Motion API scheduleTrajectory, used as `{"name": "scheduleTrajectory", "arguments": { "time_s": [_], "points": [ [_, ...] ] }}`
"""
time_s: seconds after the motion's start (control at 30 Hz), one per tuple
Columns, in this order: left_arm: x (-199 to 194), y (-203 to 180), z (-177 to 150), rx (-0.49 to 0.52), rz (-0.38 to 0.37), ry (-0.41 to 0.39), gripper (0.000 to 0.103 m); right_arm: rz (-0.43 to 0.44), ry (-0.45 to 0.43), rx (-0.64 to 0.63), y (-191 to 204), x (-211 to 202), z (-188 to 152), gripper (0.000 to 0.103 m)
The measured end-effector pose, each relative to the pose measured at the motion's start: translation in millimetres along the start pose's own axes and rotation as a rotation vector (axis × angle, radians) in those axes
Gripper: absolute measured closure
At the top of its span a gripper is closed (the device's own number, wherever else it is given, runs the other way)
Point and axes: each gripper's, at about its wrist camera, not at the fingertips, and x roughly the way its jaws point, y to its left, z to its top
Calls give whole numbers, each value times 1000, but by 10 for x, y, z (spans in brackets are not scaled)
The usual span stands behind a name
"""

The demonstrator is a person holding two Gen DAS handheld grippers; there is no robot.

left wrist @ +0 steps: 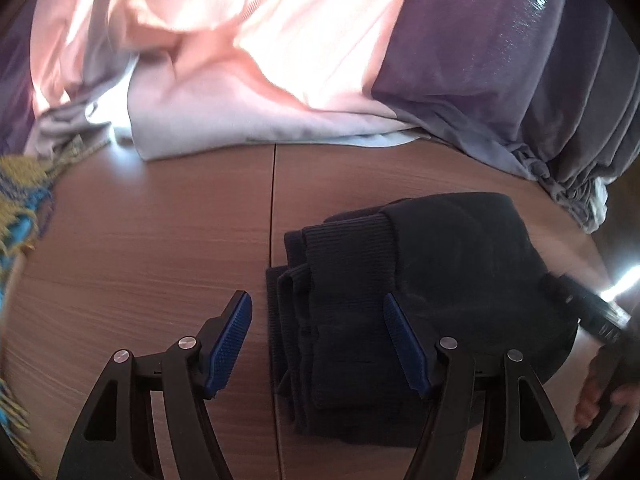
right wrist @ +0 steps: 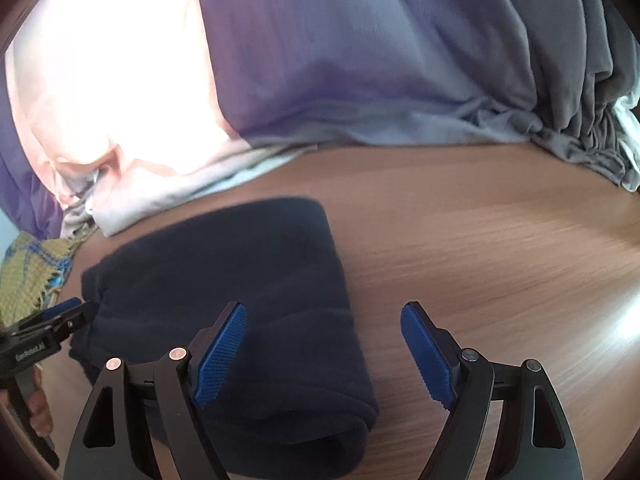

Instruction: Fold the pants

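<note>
1 folded pants, perhaps 3 cloths

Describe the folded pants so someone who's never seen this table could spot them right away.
Start at the wooden table, whose far edge is heaped with pink and purple bedding. On the bare wood in front of that heap lies a compact folded bundle, the dark navy pants. They are the only dark item, with ribbed cuffs stacked at one end, unlike the pale bedding or the yellow-blue woven cloth.

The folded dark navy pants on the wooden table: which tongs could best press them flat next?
Probably the left tongs: open, straddling the folded dark navy pants' ribbed edge. The right tongs mostly face bare wooden table.
</note>
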Motion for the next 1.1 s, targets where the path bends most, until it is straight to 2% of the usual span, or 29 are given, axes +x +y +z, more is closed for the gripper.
{"name": "scheduleTrajectory", "arguments": {
  "time_s": [0.27,0.63,0.77,1.03,1.1],
  "points": [
    [115,68,-31,-24,-31,18,30,0,50,-6,-16,219,-100,23],
    [174,78,-49,-23,-50,12,30,21,68,25,-66,301,-174,23],
    [182,83,-70,-32,-77,-1,34,27,69,27,-59,322,-193,24],
    [213,116,-85,-56,-128,-12,37,69,72,25,-27,353,-210,39],
    [236,130,-84,-73,-146,-9,38,66,72,25,-17,364,-210,39]
  ]
}}
